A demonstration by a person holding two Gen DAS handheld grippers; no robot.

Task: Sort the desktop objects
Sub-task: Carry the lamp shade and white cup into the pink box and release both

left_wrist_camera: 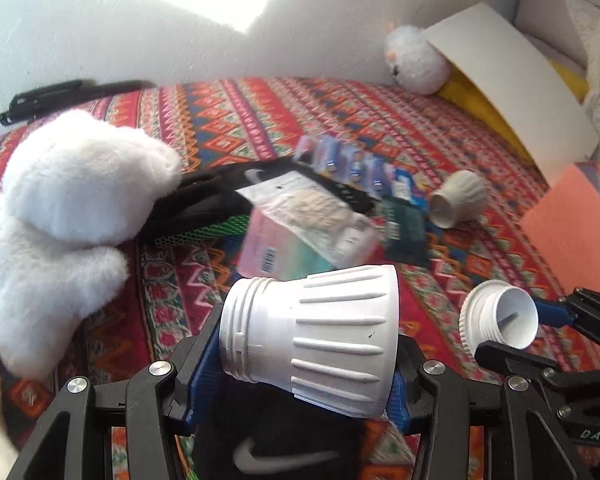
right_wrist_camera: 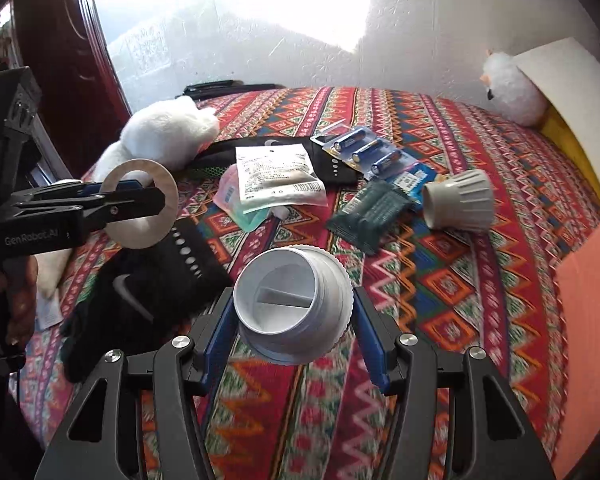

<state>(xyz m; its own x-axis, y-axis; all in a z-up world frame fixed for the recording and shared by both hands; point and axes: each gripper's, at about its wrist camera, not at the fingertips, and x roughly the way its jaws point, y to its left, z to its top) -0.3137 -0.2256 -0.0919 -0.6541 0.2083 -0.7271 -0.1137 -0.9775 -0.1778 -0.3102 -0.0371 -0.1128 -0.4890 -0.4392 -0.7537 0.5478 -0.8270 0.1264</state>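
White plastic in both grips: the left hand-held gripper (left_wrist_camera: 300,344) is clamped across a ribbed white housing (left_wrist_camera: 312,332), lower centre of its frame, and the right hand-held gripper (right_wrist_camera: 294,312) is clamped on a short threaded collar (right_wrist_camera: 296,304), lower centre of its own frame. Both are held above the patterned desk cover (right_wrist_camera: 440,300), near each other; in the left view the collar shows at lower right, well clear of the housing. Housing's long axis runs roughly left-right across the left view, threaded neck pointing frame-left, wide end frame-right, tilted slightly. Collar's axis tilts with its open mouth up and toward the right camera, a slot visible inside. Can't tell whether these two are meant to be screwed together or just carried to a pile, so my judgement covers either: hold the grip on the ribs and knurling, not the threads, and don't squeeze harder, thin plastic will flex. If mating, the axes must line up first; right now they look crossed. A third ribbed housing (right_wrist_camera: 458,200) lies on its side mid-right on the cover, mouth toward frame-left, beside a battery pack (right_wrist_camera: 364,150) and a dark green sachet (right_wrist_camera: 366,216). Plush toy (left_wrist_camera: 60,208) at left, black glove (right_wrist_camera: 140,292) under the left grip.
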